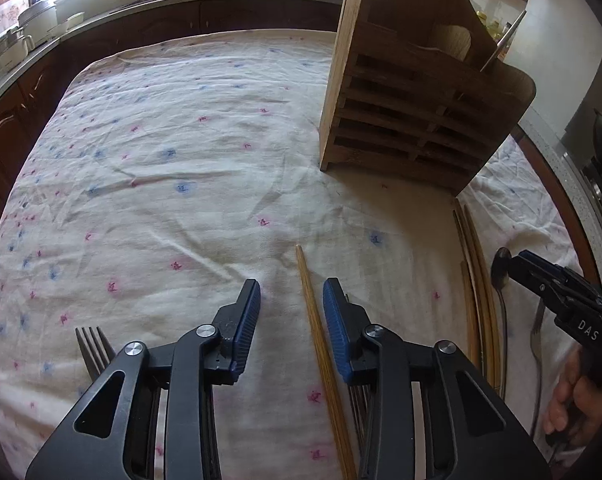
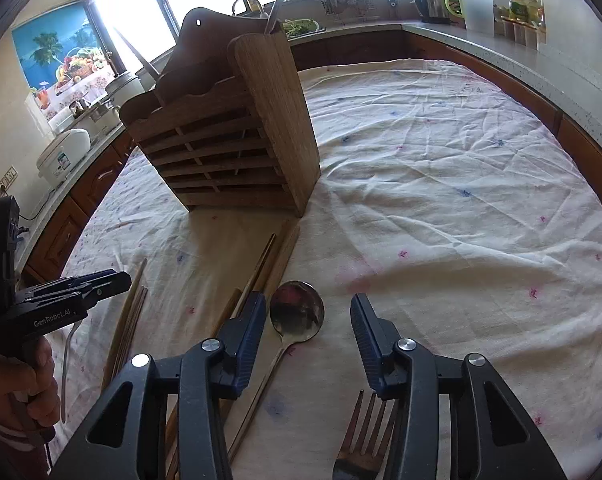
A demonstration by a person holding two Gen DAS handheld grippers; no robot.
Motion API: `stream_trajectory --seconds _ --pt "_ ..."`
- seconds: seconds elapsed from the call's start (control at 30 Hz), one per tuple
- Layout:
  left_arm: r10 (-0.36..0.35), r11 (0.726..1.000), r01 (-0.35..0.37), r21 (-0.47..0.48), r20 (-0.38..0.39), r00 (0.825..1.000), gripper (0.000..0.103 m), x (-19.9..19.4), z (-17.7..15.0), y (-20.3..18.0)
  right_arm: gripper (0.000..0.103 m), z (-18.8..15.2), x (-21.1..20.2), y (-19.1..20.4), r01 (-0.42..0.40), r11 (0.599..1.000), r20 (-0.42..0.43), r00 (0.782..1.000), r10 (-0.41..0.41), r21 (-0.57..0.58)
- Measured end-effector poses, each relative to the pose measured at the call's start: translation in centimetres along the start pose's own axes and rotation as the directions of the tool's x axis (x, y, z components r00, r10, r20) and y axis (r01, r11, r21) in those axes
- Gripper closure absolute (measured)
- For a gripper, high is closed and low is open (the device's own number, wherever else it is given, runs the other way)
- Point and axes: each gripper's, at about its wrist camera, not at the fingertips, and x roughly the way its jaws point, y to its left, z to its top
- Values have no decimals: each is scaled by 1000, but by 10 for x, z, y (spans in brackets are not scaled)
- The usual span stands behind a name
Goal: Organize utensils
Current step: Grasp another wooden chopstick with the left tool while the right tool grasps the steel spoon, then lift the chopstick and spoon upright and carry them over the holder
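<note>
In the left wrist view my left gripper (image 1: 292,284) hangs low over the cloth with its jaws apart. A single wooden chopstick (image 1: 313,320) lies between them, close to the right pad, and neither pad presses it. A metal fork (image 1: 93,348) pokes out from under its left finger. In the right wrist view my right gripper (image 2: 309,298) stands open around the bowl of a metal spoon (image 2: 297,312), which rests on the cloth nearer the left pad. A second fork (image 2: 365,432) lies under its right finger. The slatted wooden utensil holder (image 2: 229,136) stands upright just beyond.
Several loose chopsticks (image 2: 261,272) lie between the spoon and the holder (image 1: 421,112). A white floral tablecloth (image 1: 161,160) covers the table. Kitchen counters with a rice cooker (image 2: 63,156) and a kettle (image 2: 431,0) ring the table. A hand (image 2: 17,384) holds the left gripper (image 2: 117,278).
</note>
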Motion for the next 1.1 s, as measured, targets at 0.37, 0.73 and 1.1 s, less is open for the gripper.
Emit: stream_trajectory --seconds 0.37,0.73,1.1 --pt "57 992 -60 108 30 998 92 8 -2 -17 92 0 14 9 14 997 -34 999 -16 -79" --pt "-21 999 18 51 71 997 99 -19 -8 -6 101 -2 -15 7 -26 999 31 999 27 -39" --pt "-87 996 84 29 170 982 99 -78 -14 0 101 -1 -57 12 -26 999 122 992 31 -38"
